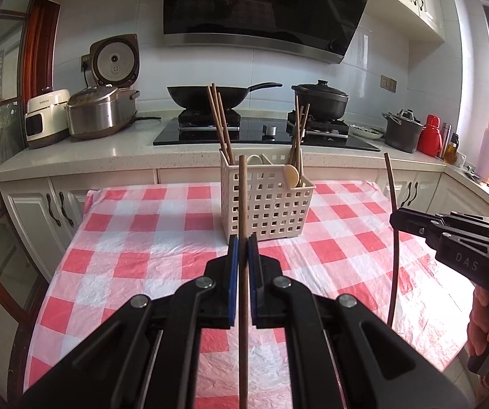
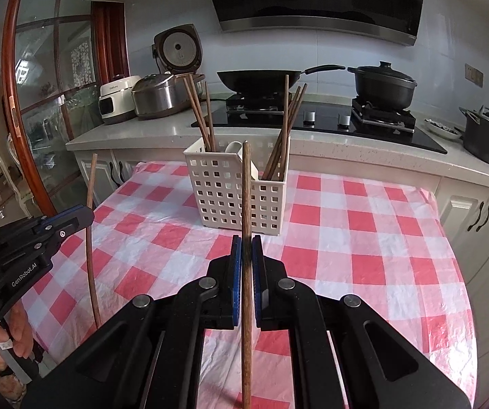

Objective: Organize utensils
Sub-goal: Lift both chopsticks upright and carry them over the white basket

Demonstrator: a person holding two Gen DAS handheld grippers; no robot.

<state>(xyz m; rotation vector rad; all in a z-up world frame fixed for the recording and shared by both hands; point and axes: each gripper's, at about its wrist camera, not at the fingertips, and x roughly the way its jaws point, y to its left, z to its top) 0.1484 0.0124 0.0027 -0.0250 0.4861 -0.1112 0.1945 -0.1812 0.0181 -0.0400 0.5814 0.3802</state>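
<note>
My left gripper (image 1: 243, 242) is shut on a brown wooden chopstick (image 1: 243, 204) that stands upright between its blue pads. My right gripper (image 2: 246, 243) is shut on a second upright chopstick (image 2: 246, 191). Each gripper shows in the other's view: the right one (image 1: 396, 218) at the right edge with its chopstick (image 1: 393, 259), the left one (image 2: 89, 214) at the left edge with its chopstick (image 2: 90, 238). Both hang above the checked tablecloth, short of a white perforated utensil basket (image 1: 271, 204) (image 2: 230, 197). The basket holds chopsticks at both ends and pale spoons in the middle.
The table with the red-and-white cloth (image 1: 142, 238) stands before a kitchen counter (image 1: 108, 156) with a hob, a wok (image 1: 207, 97), a black pot (image 1: 319, 99) and rice cookers (image 1: 97, 112). A person's hand (image 2: 12, 334) grips the left gripper's handle. A glass door is at the left.
</note>
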